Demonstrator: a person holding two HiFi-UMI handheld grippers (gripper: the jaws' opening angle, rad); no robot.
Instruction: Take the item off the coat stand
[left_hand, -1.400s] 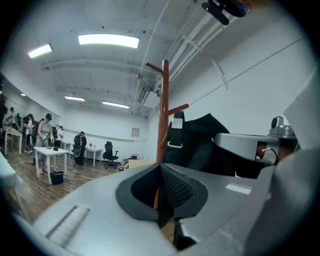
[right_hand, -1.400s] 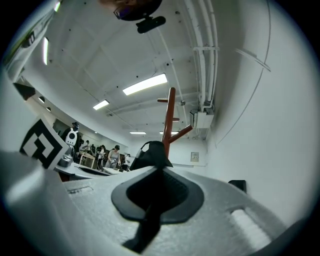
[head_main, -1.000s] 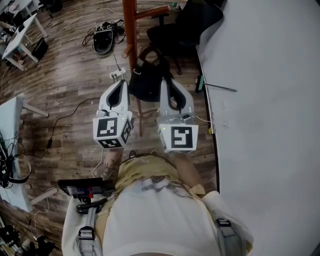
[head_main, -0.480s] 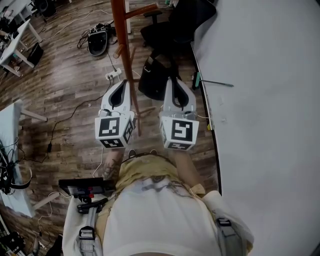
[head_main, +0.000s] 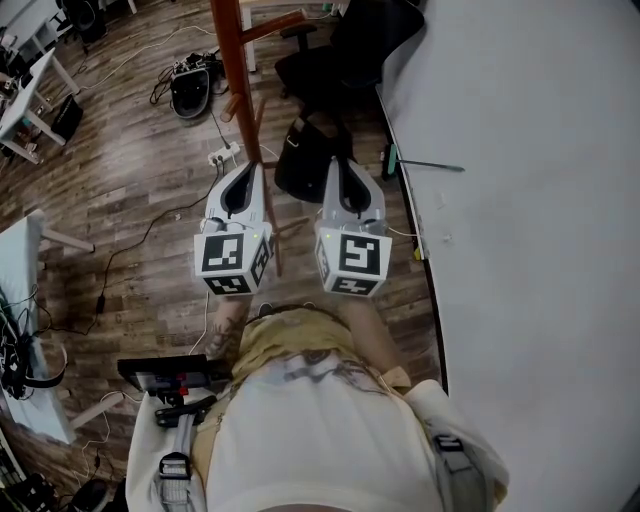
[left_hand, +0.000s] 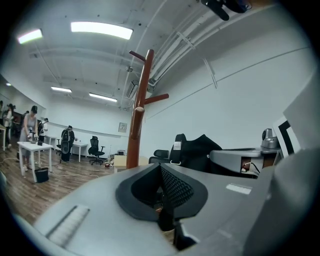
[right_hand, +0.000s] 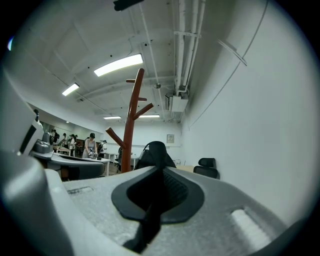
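Jaws: right gripper (head_main: 338, 165) clamped on black bag (head_main: 300, 160) | left gripper (head_main: 245, 170) pressed together, empty | bag hangs just right of coat stand (head_main: 232, 70)

Stand pole (head_main: 232, 70) ahead-left, bag (head_main: 303, 165) btw it & wall (head_main: 530, 150), floor (head_main: 130, 190) open left

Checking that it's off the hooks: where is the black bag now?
In the head view the black bag hangs at the tip of the right gripper, just right of the coat stand pole.
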